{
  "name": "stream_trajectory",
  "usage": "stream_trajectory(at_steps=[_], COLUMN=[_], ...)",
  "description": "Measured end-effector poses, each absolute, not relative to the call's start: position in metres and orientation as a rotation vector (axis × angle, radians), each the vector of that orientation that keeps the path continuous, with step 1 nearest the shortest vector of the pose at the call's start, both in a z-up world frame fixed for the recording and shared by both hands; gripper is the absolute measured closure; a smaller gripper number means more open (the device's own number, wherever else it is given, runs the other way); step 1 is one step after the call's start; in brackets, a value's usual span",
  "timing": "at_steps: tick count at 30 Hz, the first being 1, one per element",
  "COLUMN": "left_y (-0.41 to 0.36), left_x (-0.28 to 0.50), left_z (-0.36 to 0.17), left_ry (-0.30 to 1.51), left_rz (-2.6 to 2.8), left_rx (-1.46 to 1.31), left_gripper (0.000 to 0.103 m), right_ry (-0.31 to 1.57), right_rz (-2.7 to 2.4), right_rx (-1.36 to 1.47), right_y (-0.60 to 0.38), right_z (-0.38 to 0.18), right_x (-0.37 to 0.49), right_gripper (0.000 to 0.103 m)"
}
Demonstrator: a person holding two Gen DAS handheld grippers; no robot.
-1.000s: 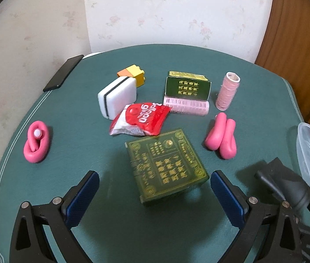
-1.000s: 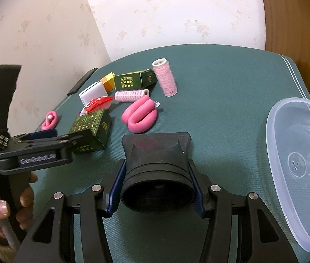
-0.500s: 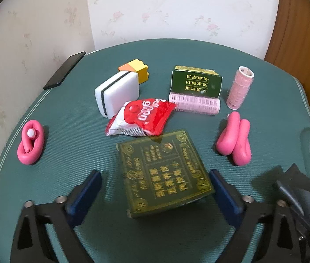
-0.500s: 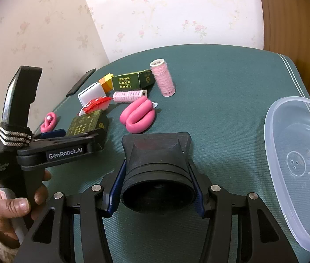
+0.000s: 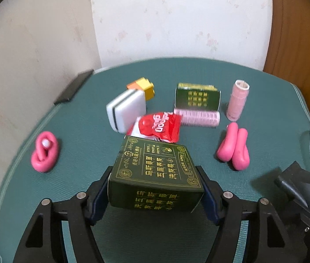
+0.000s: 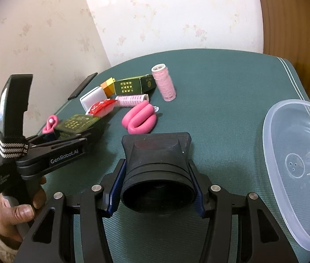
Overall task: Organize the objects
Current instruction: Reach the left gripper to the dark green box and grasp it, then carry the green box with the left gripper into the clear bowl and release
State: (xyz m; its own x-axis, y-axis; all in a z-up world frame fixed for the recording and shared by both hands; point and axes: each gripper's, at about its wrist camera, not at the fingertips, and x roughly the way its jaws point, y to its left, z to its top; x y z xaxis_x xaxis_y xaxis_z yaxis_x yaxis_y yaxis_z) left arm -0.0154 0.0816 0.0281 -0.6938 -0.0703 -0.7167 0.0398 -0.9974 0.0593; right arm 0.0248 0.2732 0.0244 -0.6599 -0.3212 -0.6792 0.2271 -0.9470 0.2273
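The left claw (image 5: 156, 194) has just been closing, and its blue pads now press on both sides of a dark green box (image 5: 155, 175) printed with gold Chinese characters; the writing is upside down in the left wrist view and too blurred to read surely. The box is tilted, its far edge close to a red snack packet (image 5: 158, 127) whose white lettering is also inverted and only partly legible. In the right wrist view the left claw's black arm carries the white words "GenRobot.AI", and a person's hand (image 6: 21, 210) holds its grip.

The right claw (image 6: 157, 188) is narrowed onto a black rubber cup-shaped object (image 6: 157, 166), held between its blue pads just above the green worktop (image 6: 231, 83).

Farther away on the worktop lie a white block with a black stripe (image 5: 125, 109), an orange and yellow brick (image 5: 142, 86) just behind it, a second green box with gold characters (image 5: 196, 96), and a pink hair roller (image 5: 197, 117) lying just in front of that box. Another pink roller (image 5: 238, 99) stands upright to the right. A folded pink foam roller (image 5: 233, 148) lies near right, and a smaller pink one (image 5: 44, 151) lies well apart at the left. A black phone (image 5: 73, 86) lies at the far left edge. A clear plastic lid (image 6: 297, 166) lies at the right edge.
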Motion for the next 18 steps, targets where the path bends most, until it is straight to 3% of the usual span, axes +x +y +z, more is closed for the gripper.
stream_trajectory(at_steps=[18], left_y=[0.112], left_x=[0.008], left_z=[0.049], left_ry=[-0.247], left_rz=[-2.895], left_rx=[1.023], left_gripper=[0.029], right_ry=[-0.176], right_rz=[-2.739], right_rx=[0.922], right_y=[0.283], right_z=[0.046], right_x=[0.046], right_gripper=[0.049])
